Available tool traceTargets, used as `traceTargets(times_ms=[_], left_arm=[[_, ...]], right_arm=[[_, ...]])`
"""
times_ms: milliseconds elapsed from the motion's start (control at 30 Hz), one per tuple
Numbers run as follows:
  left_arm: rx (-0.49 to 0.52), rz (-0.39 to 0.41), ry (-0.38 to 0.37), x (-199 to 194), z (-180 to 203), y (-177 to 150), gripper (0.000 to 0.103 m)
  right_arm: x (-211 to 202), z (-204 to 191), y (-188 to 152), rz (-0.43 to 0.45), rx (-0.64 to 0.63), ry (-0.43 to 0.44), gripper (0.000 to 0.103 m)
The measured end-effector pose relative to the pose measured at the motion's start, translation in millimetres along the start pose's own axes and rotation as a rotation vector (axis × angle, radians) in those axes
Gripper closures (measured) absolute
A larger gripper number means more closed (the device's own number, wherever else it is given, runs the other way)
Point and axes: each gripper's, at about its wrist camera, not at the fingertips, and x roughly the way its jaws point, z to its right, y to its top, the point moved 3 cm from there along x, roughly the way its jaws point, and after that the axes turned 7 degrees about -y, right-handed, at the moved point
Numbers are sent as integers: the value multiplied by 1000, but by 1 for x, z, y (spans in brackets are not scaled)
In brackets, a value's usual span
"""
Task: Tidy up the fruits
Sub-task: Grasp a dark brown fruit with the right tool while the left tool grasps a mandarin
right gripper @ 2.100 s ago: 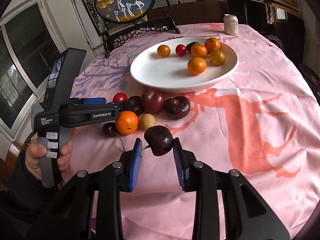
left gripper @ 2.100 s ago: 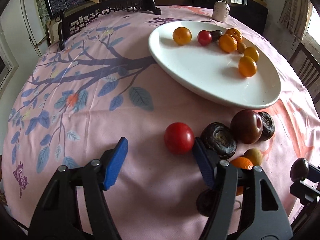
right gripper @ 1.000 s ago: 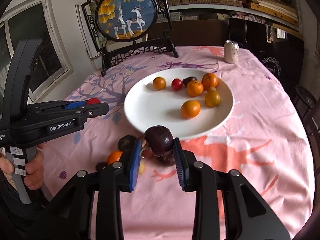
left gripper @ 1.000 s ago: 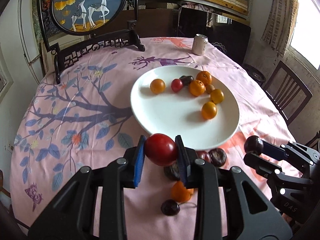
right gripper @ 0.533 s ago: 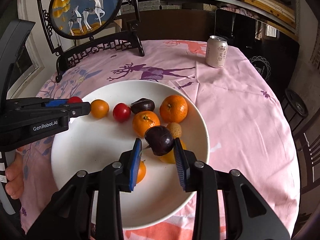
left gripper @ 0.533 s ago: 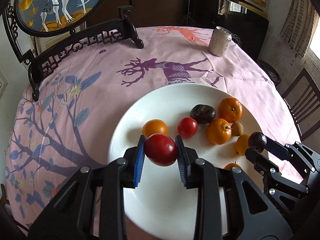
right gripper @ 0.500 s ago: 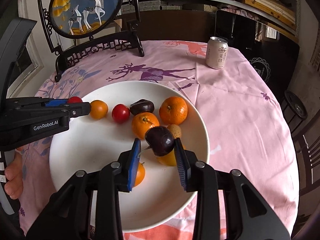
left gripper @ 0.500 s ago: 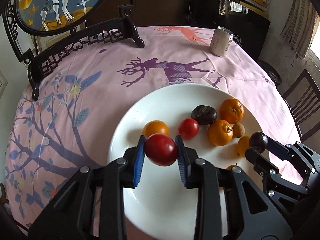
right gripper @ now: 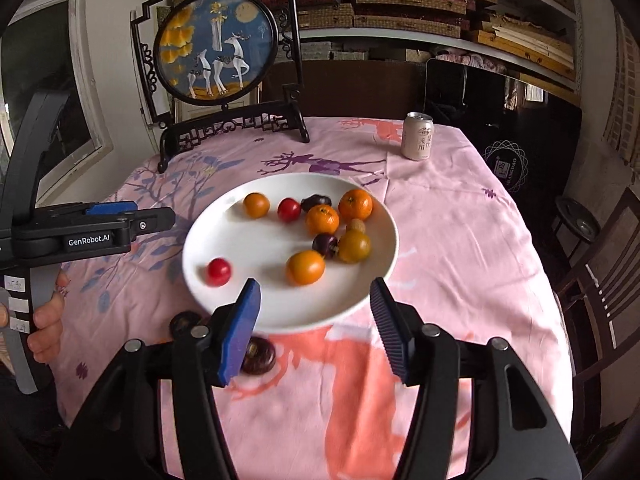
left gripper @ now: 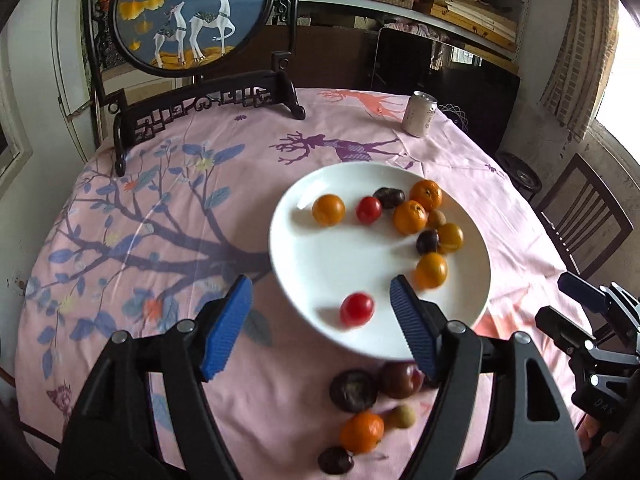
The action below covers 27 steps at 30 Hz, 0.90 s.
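Note:
A white plate [left gripper: 320, 268] [right gripper: 224, 280] on the pink tablecloth holds several fruits: oranges, small red fruits and dark plums. A red fruit [left gripper: 357, 309] [right gripper: 219, 272] lies alone on the plate's near left part. A dark plum [left gripper: 427, 241] [right gripper: 325, 245] lies among the oranges. My left gripper [left gripper: 322, 326] is open and empty, above the plate's near rim. My right gripper [right gripper: 314, 330] is open and empty, above the plate's near edge. Loose fruits lie on the cloth near the plate: dark plums [left gripper: 354, 390], an orange [left gripper: 361, 431] and a small tan fruit [left gripper: 403, 416].
A drink can [left gripper: 419, 114] [right gripper: 417, 136] stands at the table's far right. A framed deer picture on a black stand [left gripper: 192, 16] [right gripper: 218, 52] stands at the far left. A wooden chair [left gripper: 584, 216] is beside the table on the right.
Both grippers opened and drew back. The red fruit left my left gripper and lies on the plate. The dark plum left my right gripper and lies among the oranges.

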Motion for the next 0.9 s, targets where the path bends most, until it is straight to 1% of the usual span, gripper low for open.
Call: traceTargets(times_ms=[133, 200, 300, 400, 500, 667, 833, 867, 900], left_arm=[[-23, 5, 10, -18, -11, -47, 30], [-50, -8, 13, -23, -19, -63, 30], [-73, -25, 22, -28, -29, -80, 30], [-85, -37, 25, -29, -34, -89, 30], [-79, -52, 21, -29, -32, -97, 30], [-68, -60, 17, -33, -30, -105, 30], [-60, -70, -4, -35, -28, -109, 28], [-52, -74, -11, -35, -25, -109, 28], [-40, -76, -17, -34, -20, -109, 28]], right_arm=[[-17, -9, -39, -40, 27, 23, 46], [-21, -14, -49, -53, 33, 26, 45], [-23, -22, -57, -63, 31, 36, 45], [-15, -30, -61, -82, 20, 47, 45], [5, -40, -66, -119, 5, 80, 45], [47, -50, -65, -171, -50, 28, 46], [76, -58, -59, -200, -91, 22, 46], [81, -61, -58, -208, -103, 24, 47], [86, -63, -58, -219, -115, 36, 57]])
